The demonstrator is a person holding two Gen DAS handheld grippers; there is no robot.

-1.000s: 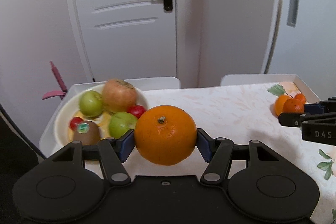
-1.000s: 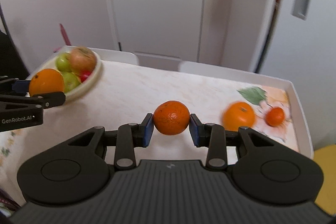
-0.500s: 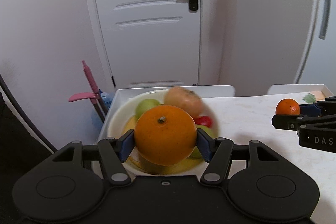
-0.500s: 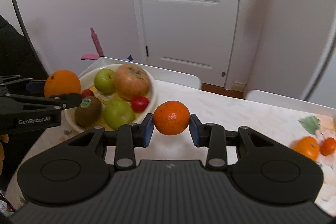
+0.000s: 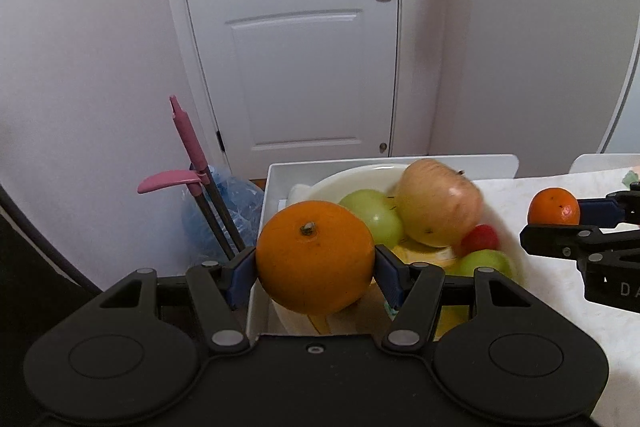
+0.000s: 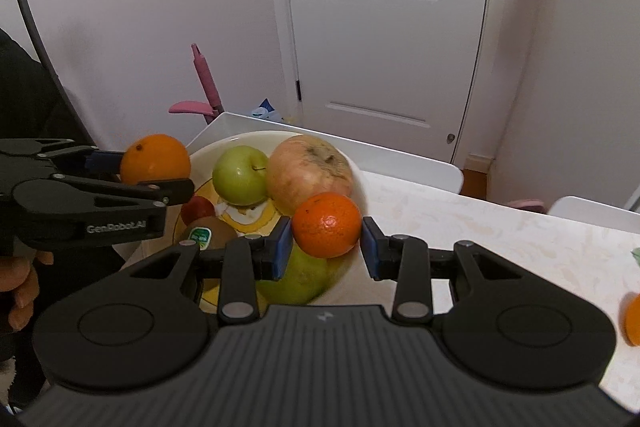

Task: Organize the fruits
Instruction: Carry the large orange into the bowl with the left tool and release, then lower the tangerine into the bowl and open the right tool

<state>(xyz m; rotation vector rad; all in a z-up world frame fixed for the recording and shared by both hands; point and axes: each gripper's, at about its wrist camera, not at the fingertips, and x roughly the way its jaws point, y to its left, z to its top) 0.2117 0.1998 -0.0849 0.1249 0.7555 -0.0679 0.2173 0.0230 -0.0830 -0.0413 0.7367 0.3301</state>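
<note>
both oranges gripped over fruit bowl (image 6: 362, 187) (kiwi inside)

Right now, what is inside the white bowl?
In the white bowl: two green apples, a large reddish apple, a kiwi, something small and red. The grippers hide the rest.

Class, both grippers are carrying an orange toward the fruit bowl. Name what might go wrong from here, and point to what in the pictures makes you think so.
1. The bowl is already crowded with the big apple and green apple; an added fruit may roll out.
2. The left gripper holds the large orange near the table's edge; released there, it might fall.
3. The right gripper with the small orange is close by; they may collide.
</note>
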